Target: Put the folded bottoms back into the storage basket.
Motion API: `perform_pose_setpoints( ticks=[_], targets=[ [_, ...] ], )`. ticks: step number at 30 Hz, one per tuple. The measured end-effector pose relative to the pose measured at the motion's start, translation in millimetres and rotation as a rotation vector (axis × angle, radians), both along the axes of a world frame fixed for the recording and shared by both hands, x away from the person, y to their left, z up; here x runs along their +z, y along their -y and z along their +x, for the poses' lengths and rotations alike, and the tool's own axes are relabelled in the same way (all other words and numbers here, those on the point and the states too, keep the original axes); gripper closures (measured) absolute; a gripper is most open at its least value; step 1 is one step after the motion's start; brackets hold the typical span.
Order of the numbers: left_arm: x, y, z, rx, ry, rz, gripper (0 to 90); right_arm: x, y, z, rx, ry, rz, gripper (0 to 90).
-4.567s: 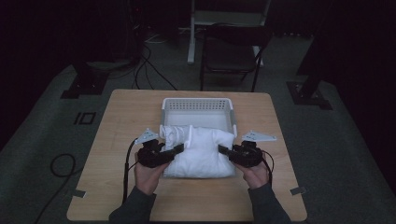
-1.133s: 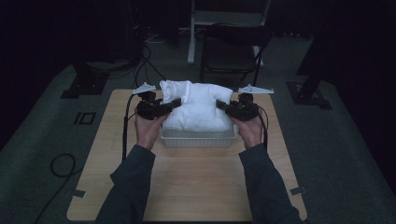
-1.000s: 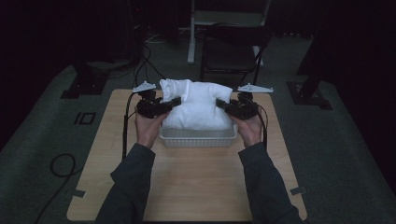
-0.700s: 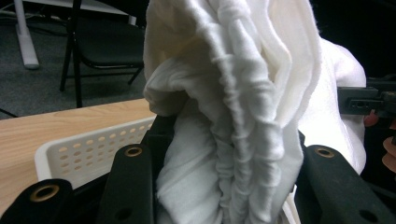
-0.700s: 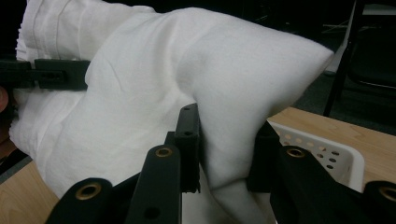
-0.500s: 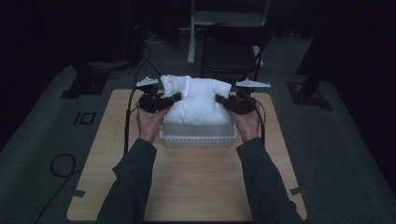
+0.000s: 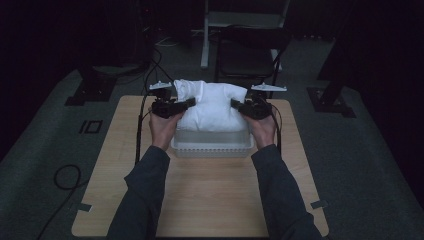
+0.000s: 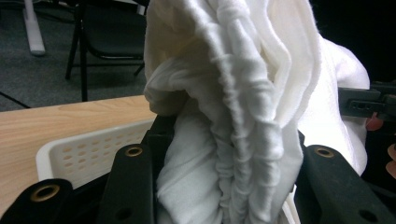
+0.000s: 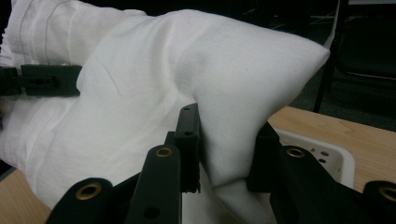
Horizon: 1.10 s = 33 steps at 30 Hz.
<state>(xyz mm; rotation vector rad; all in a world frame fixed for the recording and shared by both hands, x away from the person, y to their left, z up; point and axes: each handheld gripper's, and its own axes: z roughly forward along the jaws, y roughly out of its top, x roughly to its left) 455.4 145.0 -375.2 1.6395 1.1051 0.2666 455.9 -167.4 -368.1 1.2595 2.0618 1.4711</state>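
Folded white cloth bundle (image 7: 210, 106) is pinched at both ends: left gripper (image 7: 181, 106) jaws closed on the bunched edge at centre-left of the high view, right gripper (image 7: 239, 106) jaws clamped on the corner at centre-right. Bundle hangs over the white perforated basket (image 7: 210, 148) at mid-frame on the worktop (image 7: 210, 200). Judging progress: carry done; lowering in and release remain.

White cloth bundle (image 7: 211, 106) above a white perforated basket (image 7: 212, 144) on a pale wood-grain tabletop (image 7: 215, 195).
The left gripper (image 7: 176, 106) and right gripper (image 7: 243, 107) are black with brass-coloured rivets, each topped by a grey plate; the person's sleeves (image 7: 140, 195) are dark grey, the floor (image 7: 55, 150) grey, and the chair (image 7: 247, 55) behind black.
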Motion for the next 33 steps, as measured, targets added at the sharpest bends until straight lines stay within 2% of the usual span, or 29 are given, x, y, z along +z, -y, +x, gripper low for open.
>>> perform_pose_setpoints(
  ticks=[10,33],
  targets=[
    [-8.8,2.1,10.2,0.009,-0.031,-0.002,54.9,-7.5,-0.1,8.7,-0.012,-0.017,-0.011,71.9],
    [-26.7,1.3,19.3,0.039,-0.083,0.019,54.8,-25.0,-8.1,20.2,-0.030,-0.058,-0.046,71.9]
  ],
)
